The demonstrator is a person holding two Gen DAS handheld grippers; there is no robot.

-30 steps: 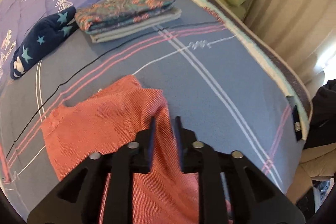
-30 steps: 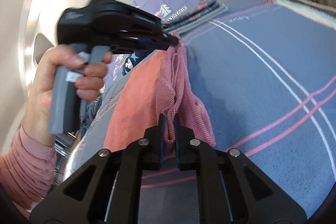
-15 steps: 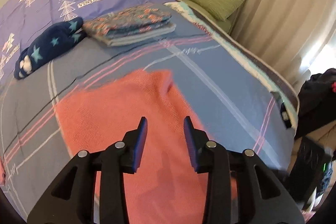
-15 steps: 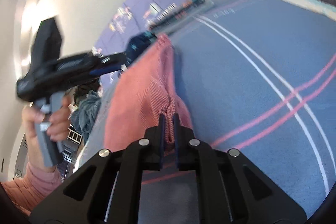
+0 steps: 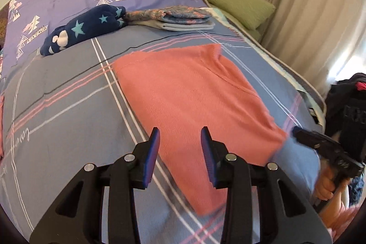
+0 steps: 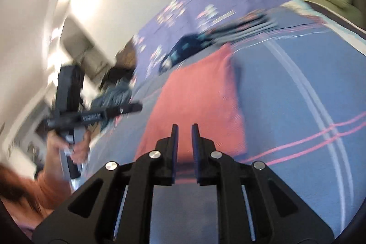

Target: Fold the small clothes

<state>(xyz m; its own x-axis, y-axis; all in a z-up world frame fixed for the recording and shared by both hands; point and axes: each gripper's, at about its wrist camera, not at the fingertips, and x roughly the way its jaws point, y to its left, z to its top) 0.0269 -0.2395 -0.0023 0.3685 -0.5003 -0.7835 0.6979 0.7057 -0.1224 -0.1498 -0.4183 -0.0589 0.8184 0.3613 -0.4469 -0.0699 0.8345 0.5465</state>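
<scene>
The coral-red garment [image 5: 194, 104] lies spread flat on the bed's blue plaid blanket [image 5: 68, 120], and both claws hang over its near end with nothing in them.

The left claw [image 5: 180, 138] stands part-way open, its blue-padded fingers [image 5: 153, 148] clear of the cloth. The garment lies directly beyond and under its tips, stretching away ahead and off to the claw's right; its near left edge runs just under the left finger. No cloth is between the jaws — it lies below them.

The right claw [image 6: 184, 132] has only a narrow gap, and its jaws are opening. The garment [image 6: 196, 102] sits just past its tips and runs ahead and slightly to the claw's left, with one corner [image 6: 226, 49] pointing away. Nothing is pinched between the pads, though the picture is smeared with motion.

Farther ahead of the left claw, well beyond the garment, are a navy star-print piece [image 5: 84, 29] and a stack of folded patterned clothes [image 5: 176, 17] beside it. Green cushions [image 5: 242, 6] lie off to the right, near the curtain [image 5: 304, 15].
</scene>
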